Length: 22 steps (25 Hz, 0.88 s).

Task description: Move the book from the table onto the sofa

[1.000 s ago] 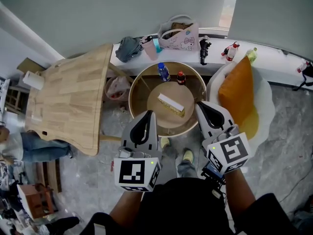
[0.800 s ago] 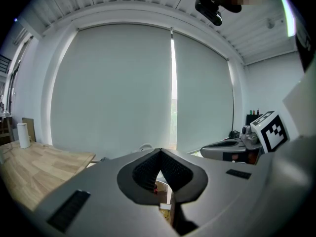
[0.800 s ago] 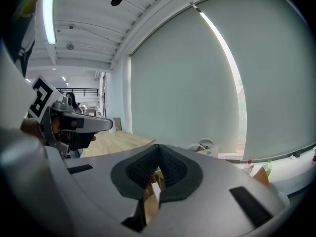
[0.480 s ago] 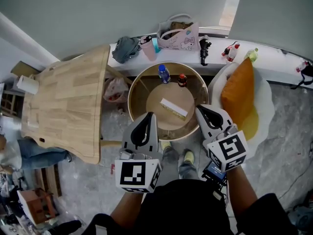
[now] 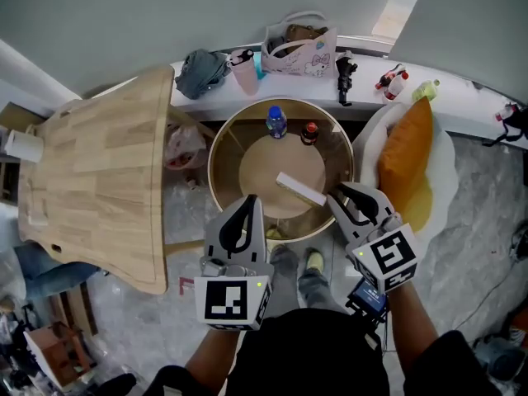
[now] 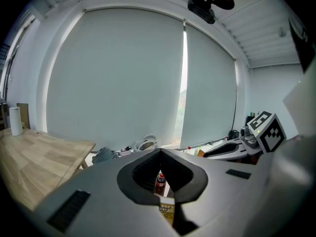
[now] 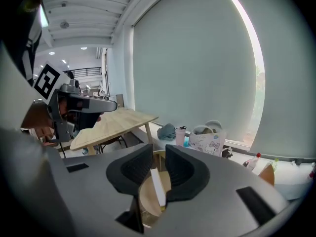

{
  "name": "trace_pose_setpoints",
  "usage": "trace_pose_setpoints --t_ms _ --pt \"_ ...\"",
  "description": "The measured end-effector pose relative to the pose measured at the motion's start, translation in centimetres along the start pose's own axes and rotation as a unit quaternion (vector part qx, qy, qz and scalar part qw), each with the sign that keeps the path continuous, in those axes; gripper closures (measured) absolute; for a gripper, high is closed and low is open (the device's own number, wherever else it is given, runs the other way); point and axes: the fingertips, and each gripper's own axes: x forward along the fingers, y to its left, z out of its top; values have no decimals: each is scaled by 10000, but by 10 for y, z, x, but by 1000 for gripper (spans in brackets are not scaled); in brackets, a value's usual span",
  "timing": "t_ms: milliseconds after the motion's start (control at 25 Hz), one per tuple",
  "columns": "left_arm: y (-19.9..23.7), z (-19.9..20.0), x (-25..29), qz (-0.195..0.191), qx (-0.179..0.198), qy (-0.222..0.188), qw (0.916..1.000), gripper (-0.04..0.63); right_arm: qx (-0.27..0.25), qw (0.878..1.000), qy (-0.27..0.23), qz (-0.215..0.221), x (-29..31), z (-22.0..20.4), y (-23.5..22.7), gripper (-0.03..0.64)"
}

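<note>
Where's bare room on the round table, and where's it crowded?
Free: left and middle of the table, between rim and book. Crowded: the far rim, with a blue bottle and a dark bottle; the book fills the near right.

Lounge-like room, wooden desk [image 5: 99, 172], round table [image 5: 264, 167], cushioned white sofa [image 5: 443, 172], window blinds [image 6: 128, 78]

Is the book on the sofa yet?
No, the book lies on the round table, apart from the sofa beside it.
</note>
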Motion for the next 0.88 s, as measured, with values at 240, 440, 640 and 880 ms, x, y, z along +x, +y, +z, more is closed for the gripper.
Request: trace_pose_setpoints --t_ms 240,440,640,880 --pt "27 -29 22 -48 -141 277 9995 588 -19 9990 447 80 37 -28 -4 505" --pt "33 -60 45 -189 -236 484 9984 588 -138 9971 724 175 65 -60 -8 485" --pt "35 -81 64 -238 -379 555 9975 588 -116 9932 1103 353 86 -92 -6 463" --pt "36 -111 79 -246 -517 748 9956 588 -210 9888 1369 553 113 -129 -6 442"
